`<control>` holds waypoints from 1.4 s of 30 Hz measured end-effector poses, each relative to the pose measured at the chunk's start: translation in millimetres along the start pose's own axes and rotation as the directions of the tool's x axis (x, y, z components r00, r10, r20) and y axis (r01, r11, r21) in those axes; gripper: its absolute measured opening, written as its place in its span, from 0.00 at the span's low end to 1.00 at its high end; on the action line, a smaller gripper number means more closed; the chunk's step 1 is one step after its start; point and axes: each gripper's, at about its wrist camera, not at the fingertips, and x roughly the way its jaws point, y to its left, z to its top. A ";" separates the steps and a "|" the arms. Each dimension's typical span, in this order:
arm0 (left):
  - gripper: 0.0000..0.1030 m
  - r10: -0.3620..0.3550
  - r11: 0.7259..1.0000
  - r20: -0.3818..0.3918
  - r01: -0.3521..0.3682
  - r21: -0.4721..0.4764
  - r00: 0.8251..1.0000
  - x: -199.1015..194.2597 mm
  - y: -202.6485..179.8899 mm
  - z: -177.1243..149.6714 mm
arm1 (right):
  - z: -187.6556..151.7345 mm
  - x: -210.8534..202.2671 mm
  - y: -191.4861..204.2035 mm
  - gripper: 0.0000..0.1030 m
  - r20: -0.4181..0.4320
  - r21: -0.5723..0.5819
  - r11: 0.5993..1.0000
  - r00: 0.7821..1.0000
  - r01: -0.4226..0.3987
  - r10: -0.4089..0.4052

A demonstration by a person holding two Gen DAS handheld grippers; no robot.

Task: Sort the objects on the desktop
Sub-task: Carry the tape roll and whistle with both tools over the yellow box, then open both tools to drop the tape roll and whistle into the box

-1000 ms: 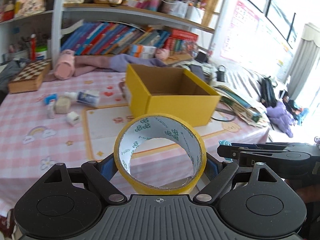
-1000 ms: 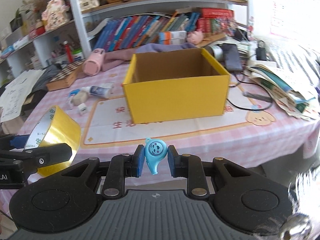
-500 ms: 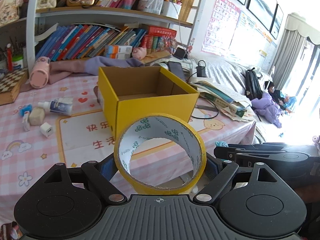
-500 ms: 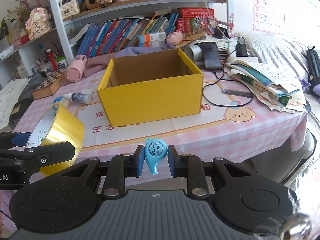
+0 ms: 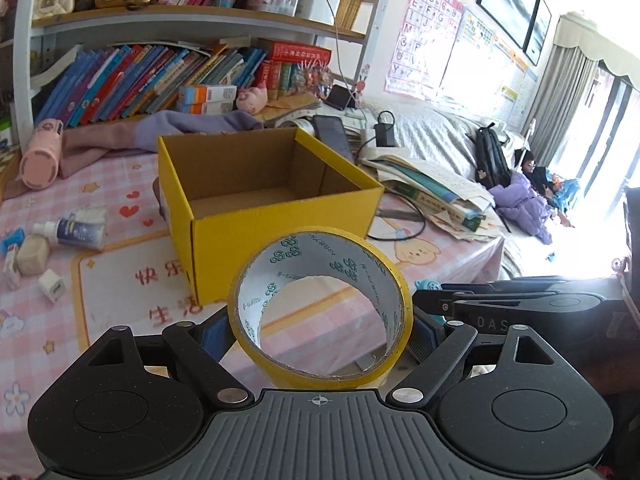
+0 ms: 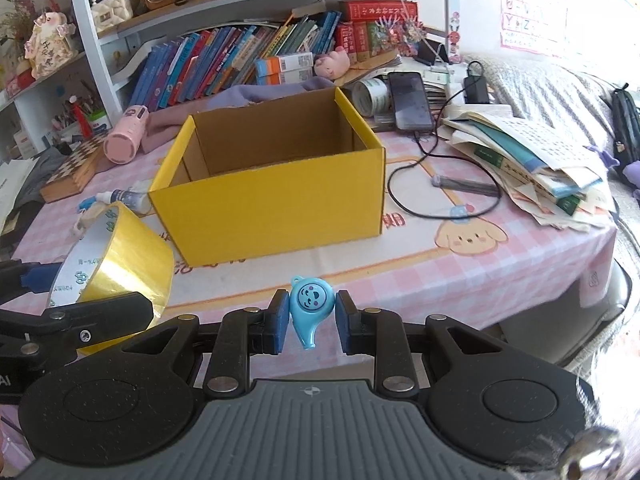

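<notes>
My left gripper (image 5: pixel 318 332) is shut on a wide roll of yellow tape (image 5: pixel 320 300), held on edge with its hole facing the camera. In the right wrist view that tape roll (image 6: pixel 120 256) shows at the lower left. My right gripper (image 6: pixel 312 320) is shut on a small blue whistle with a smiling face (image 6: pixel 310 308). An open yellow cardboard box (image 6: pixel 272 196) stands on the pink checked tablecloth just beyond both grippers; what I can see of its inside (image 5: pixel 256 176) holds nothing. Both grippers hover at the table's near edge.
Left of the box lie a small spray bottle (image 5: pixel 76 232), a beige cube (image 5: pixel 34 254) and a white charger plug (image 5: pixel 52 286). A pink cylinder (image 6: pixel 124 142) and a chessboard (image 6: pixel 76 168) sit at the back left. Right of the box are a black cable (image 6: pixel 440 196), a phone (image 6: pixel 410 100) and a paper stack (image 6: pixel 532 160).
Both grippers have shifted sideways along the table's near edge, so the box now sits further left and nearer in each view. Each grip is unchanged.
</notes>
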 end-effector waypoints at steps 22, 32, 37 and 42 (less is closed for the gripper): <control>0.84 0.185 0.982 0.084 -0.187 0.015 0.979 89.6 16.9 98.8 | 139.3 117.7 -24.9 0.22 0.047 -0.215 0.962 0.982 -0.169 0.183; 0.84 0.265 0.959 -0.023 -0.261 0.109 0.964 148.5 40.9 122.2 | 167.4 192.1 -20.8 0.22 -0.099 -0.429 0.869 0.969 -0.245 0.224; 0.85 0.300 0.938 -0.102 -0.275 0.210 0.948 176.1 48.8 128.8 | 178.1 220.7 -15.2 0.22 -0.164 -0.557 0.783 0.961 -0.275 0.221; 0.85 0.315 0.909 -0.183 -0.241 0.339 0.931 198.5 52.9 127.9 | 181.6 241.7 -5.0 0.22 -0.227 -0.682 0.664 0.952 -0.307 0.207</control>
